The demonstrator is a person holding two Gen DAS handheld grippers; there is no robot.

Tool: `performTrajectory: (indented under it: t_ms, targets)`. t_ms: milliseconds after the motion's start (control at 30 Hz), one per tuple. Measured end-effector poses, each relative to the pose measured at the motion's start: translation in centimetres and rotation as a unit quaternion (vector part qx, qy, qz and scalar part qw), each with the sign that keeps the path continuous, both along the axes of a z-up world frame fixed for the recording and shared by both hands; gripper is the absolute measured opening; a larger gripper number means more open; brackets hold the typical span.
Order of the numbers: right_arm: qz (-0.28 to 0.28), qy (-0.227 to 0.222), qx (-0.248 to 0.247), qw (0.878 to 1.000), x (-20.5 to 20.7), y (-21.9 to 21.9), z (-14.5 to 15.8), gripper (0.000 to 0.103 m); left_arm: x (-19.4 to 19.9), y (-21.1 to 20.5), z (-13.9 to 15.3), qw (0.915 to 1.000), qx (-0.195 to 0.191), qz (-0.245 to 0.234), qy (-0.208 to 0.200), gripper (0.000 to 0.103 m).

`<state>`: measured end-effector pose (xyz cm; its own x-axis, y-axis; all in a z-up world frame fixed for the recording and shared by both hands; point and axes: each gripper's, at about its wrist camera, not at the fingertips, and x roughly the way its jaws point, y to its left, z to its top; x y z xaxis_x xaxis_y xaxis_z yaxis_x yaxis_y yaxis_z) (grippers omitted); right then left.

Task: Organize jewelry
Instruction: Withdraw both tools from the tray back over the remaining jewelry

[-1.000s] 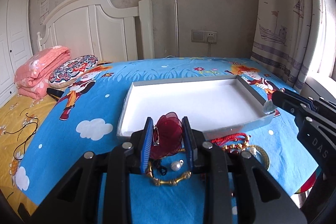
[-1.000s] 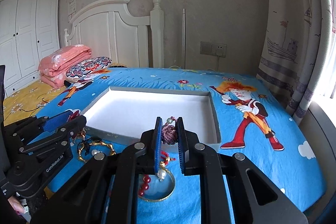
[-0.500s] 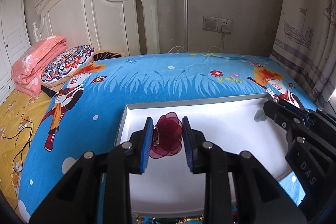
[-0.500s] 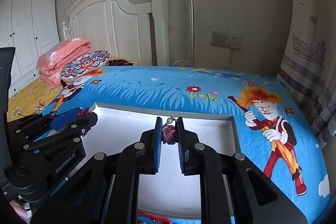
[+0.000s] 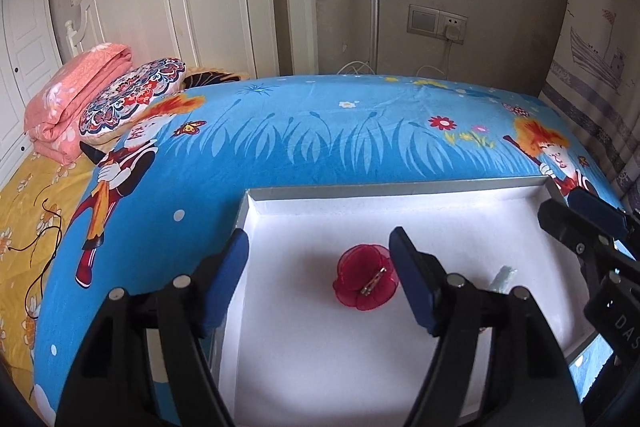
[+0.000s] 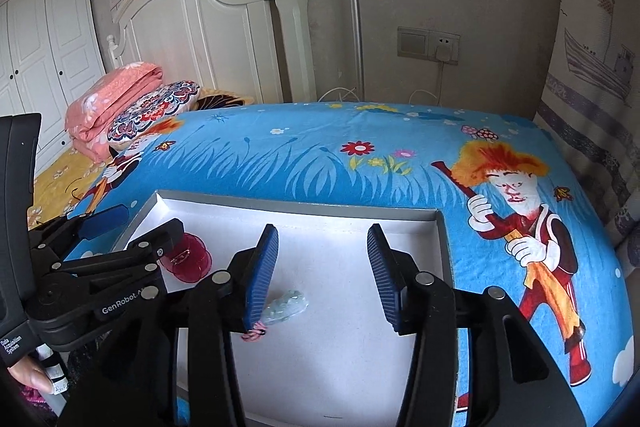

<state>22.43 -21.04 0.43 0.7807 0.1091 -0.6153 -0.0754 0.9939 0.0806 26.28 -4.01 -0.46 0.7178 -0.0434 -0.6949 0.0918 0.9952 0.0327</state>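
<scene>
A shallow white tray (image 5: pixel 360 193) with a grey rim lies on the blue cartoon bedspread. A red fabric flower brooch (image 5: pixel 366 281) lies in it, clasp up, just beyond my left gripper (image 5: pixel 320 271), which is open and empty above the tray. In the right wrist view the brooch (image 6: pixel 192 261) sits at the tray's (image 6: pixel 300 209) left side, partly behind the left gripper (image 6: pixel 132 239). My right gripper (image 6: pixel 322 267) is open. A pale green jade pendant (image 6: pixel 286 307) on a pink cord lies in the tray by its left finger. The pendant shows in the left wrist view (image 5: pixel 502 277).
A white headboard (image 5: pixel 192 3), a pink folded quilt (image 5: pixel 68 107) and a patterned pillow (image 5: pixel 132 99) stand at the far left. A curtain (image 6: pixel 592 75) hangs at the right. A wall socket (image 5: pixel 438 23) is behind the bed. The right gripper (image 5: pixel 592 239) enters the left wrist view.
Both grippers moved forward over the tray and opened. The red brooch dropped from the left gripper into the tray. The pendant dropped from the right gripper into the tray.
</scene>
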Motion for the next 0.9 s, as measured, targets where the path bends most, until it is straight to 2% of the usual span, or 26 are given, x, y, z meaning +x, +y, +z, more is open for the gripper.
performTrajectory:
  t_ms: [233, 267, 333, 400, 533, 733, 900]
  targets:
    - [0.002, -0.019, -0.008, 1.000, -4.4, -0.5, 1.5, 0.047, -3.7, 1.3, 2.3, 0.9991, -0.034, -0.003, -0.025, 0.088]
    - [0.002, -0.025, -0.010, 1.000, -5.5, -0.5, 1.7, 0.049, -4.6, 1.6, 2.6, 0.9986, -0.039, -0.002, -0.035, 0.090]
    - [0.000, -0.034, -0.010, 0.999, -7.6, -0.6, 1.7, 0.065, -6.6, 2.4, 3.0, 0.9972, -0.044, -0.001, -0.060, 0.094]
    - [-0.004, -0.045, -0.010, 0.999, -9.9, -0.6, 1.5, 0.069, -8.5, 3.1, 3.0, 0.9963, -0.046, 0.002, -0.073, 0.097]
    - [-0.019, -0.057, -0.003, 0.998, -13.9, -0.8, 0.4, 0.075, -11.7, 4.3, 1.8, 0.9962, -0.054, 0.009, -0.068, 0.098]
    - [-0.013, -0.029, 0.018, 0.999, -17.4, -0.4, -2.8, 0.075, -16.2, 5.1, -1.0, 0.9957, -0.051, 0.027, -0.072, 0.098]
    - [-0.001, -0.014, 0.005, 1.000, -18.9, 1.0, -5.4, 0.075, -19.5, 3.9, -3.2, 0.9953, -0.014, 0.001, -0.096, 0.098]
